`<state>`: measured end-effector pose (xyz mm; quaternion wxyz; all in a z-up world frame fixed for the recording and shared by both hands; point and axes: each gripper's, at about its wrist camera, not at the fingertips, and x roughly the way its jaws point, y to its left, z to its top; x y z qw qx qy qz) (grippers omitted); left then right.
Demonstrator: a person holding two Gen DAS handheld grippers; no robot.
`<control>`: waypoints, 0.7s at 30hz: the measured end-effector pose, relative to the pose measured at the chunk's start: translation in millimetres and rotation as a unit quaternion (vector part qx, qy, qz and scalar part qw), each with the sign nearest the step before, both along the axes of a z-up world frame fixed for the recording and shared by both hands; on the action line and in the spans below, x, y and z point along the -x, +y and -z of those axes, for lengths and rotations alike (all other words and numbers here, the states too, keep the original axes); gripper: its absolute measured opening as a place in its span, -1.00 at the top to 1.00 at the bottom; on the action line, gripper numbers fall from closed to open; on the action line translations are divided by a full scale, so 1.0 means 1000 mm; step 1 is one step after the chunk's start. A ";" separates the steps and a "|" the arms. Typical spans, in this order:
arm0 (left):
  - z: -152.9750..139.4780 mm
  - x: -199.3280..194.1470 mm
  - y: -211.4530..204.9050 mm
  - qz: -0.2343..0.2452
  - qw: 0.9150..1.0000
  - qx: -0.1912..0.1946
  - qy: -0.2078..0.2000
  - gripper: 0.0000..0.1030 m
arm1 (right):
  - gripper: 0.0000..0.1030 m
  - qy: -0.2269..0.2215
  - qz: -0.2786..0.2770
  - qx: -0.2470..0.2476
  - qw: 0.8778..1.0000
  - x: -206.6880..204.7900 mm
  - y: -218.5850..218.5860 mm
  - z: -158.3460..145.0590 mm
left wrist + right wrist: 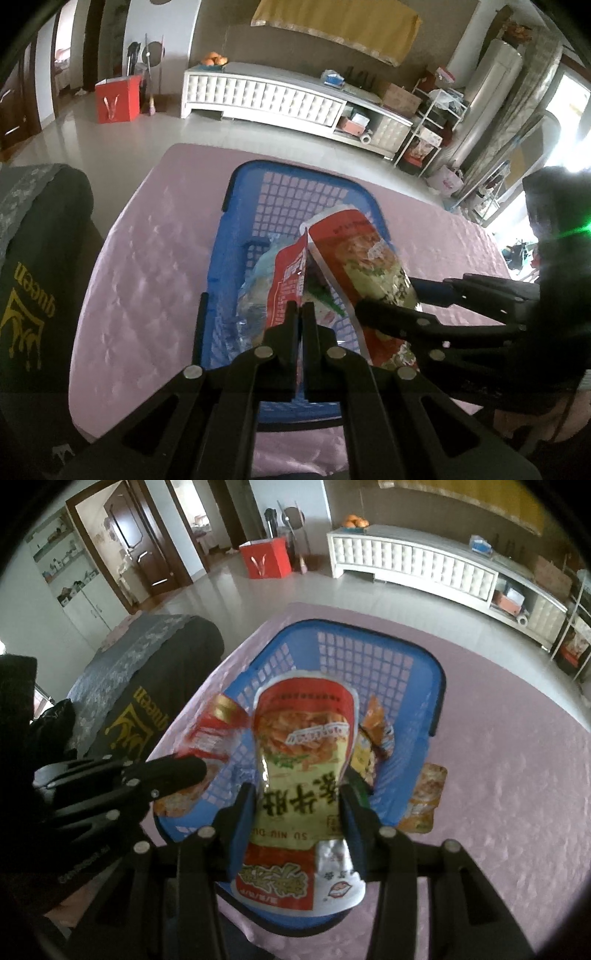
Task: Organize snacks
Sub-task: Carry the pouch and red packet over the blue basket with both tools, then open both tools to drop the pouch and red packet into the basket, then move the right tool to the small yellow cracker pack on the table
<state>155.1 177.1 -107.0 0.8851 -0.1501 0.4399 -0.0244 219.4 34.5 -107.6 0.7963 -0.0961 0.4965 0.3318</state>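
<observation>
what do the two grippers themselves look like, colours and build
Both are matte black linkage grippers: flat bars joined by round silver rivets. The left gripper has plain black fingers. The right gripper carries blue pads on its fingers' inner faces. The hand behind the left one wears a black glove with faint lettering. No cables are visible.

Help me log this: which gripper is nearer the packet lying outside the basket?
Right. The right gripper is beside that packet; the left gripper is across the basket.

Black linkage tool (pixel 301 308) arms (round silver rivets), blue finger pads (pixel 242 818)
</observation>
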 end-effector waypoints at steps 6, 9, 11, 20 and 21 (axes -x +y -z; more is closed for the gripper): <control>0.007 -0.001 0.006 -0.006 1.000 0.008 0.009 0.99 | 0.00 -0.004 -0.005 0.024 1.000 -0.004 0.006 0.007; 0.008 0.001 0.005 -0.007 1.000 0.005 0.010 0.88 | -0.12 -0.003 -0.012 0.030 0.999 -0.002 0.008 0.010; 0.006 0.000 0.003 -0.009 1.000 -0.003 0.009 0.69 | -0.20 -0.010 -0.007 0.040 0.999 -0.001 0.008 0.010; -0.002 0.001 -0.003 -0.009 1.000 -0.016 0.007 0.46 | -0.60 -0.023 0.005 0.026 0.999 -0.004 -0.007 -0.004; -0.004 0.001 -0.004 -0.005 1.000 -0.017 0.006 0.43 | -0.61 -0.026 0.009 0.024 0.999 -0.005 -0.011 -0.007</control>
